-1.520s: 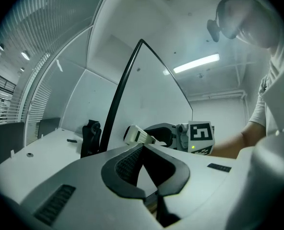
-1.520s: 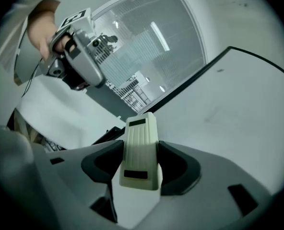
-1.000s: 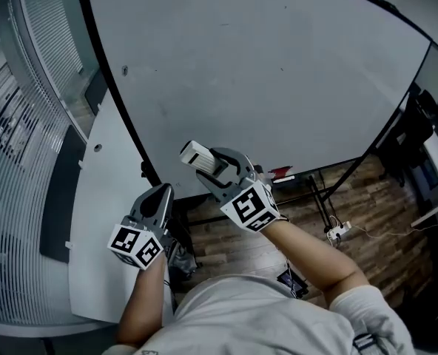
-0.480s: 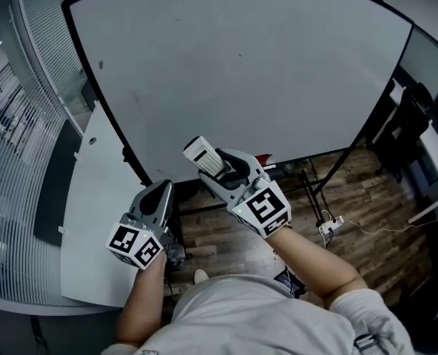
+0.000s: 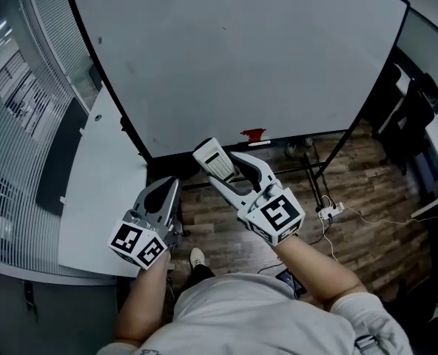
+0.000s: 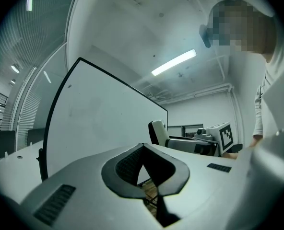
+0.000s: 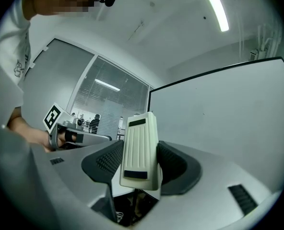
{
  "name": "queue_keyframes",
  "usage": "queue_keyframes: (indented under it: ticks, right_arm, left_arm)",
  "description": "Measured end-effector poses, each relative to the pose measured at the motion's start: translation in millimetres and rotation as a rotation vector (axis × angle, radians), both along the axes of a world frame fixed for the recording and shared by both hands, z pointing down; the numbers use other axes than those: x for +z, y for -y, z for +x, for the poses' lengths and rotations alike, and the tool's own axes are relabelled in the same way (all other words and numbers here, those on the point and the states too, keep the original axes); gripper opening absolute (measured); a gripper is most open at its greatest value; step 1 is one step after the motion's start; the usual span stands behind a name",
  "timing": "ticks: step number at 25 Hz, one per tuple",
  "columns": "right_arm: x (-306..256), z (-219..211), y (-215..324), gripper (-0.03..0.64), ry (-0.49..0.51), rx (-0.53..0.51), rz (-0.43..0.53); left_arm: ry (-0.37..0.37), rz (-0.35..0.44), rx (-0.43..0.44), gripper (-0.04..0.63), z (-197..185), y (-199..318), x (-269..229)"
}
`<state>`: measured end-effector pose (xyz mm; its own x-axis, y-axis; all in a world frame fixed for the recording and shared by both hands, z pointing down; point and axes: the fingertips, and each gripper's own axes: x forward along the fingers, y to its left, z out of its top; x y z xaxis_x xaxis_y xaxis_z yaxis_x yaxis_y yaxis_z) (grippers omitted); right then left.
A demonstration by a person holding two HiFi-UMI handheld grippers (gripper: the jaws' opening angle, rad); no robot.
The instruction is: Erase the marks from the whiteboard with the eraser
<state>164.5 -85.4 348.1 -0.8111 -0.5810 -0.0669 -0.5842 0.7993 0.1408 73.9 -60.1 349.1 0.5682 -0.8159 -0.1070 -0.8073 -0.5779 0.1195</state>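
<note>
The whiteboard fills the upper head view, with only faint specks on its surface. My right gripper is shut on a cream ribbed eraser, held below the board's lower edge and apart from it. In the right gripper view the eraser stands upright between the pads of that gripper, with the whiteboard to the right. My left gripper hangs low at the left, shut and holding nothing. In the left gripper view its jaws meet, with the whiteboard beyond.
A white table runs along the left, beside a glass wall with blinds. A small red object sits on the board's ledge. Black stand legs, a power strip with cables and a dark chair stand over the wooden floor.
My right gripper with the eraser has come down and back from the board, from in front of its lower part to below its edge. The left gripper has hardly moved.
</note>
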Motion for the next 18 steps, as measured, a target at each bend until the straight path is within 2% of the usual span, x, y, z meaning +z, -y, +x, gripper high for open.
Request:
queue_keyframes:
  ticks: [11,18]
  right_arm:
    - [-15,18,-59,0.235,0.107,0.017,0.011]
    - [-9,-11,-86,0.235,0.139,0.039,-0.026]
  left_arm:
    - [-0.008,0.038,0.039,0.008,11,-43,-17]
    - [-0.002,0.045,0.072,0.008,-10,-68,-23]
